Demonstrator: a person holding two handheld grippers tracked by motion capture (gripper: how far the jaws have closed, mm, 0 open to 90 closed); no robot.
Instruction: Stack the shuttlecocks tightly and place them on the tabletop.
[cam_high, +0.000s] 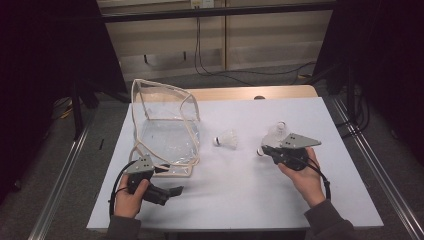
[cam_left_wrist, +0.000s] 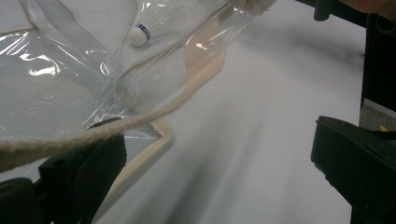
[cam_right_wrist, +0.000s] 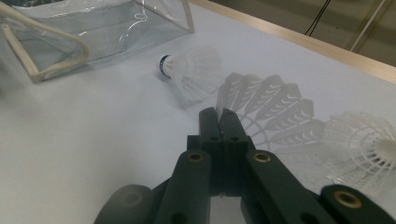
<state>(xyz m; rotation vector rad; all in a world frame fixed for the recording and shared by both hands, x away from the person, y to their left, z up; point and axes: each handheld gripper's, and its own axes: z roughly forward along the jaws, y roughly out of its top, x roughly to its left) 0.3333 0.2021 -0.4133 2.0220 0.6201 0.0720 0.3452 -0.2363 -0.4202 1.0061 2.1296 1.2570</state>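
High view showed the right gripper on the table's right side, beside a shuttlecock, while a second shuttlecock lay between it and the clear bag. Right gripper view showed its jaws pressed together with nothing between them. The left gripper stood with jaws wide apart, the bag's cord crossing over one jaw.

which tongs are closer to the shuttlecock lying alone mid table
Right. The right tongs sit just to the right of the lone shuttlecock, jaws shut on the feathers of another shuttlecock. The left tongs are farther off at the near left, by the clear bag.
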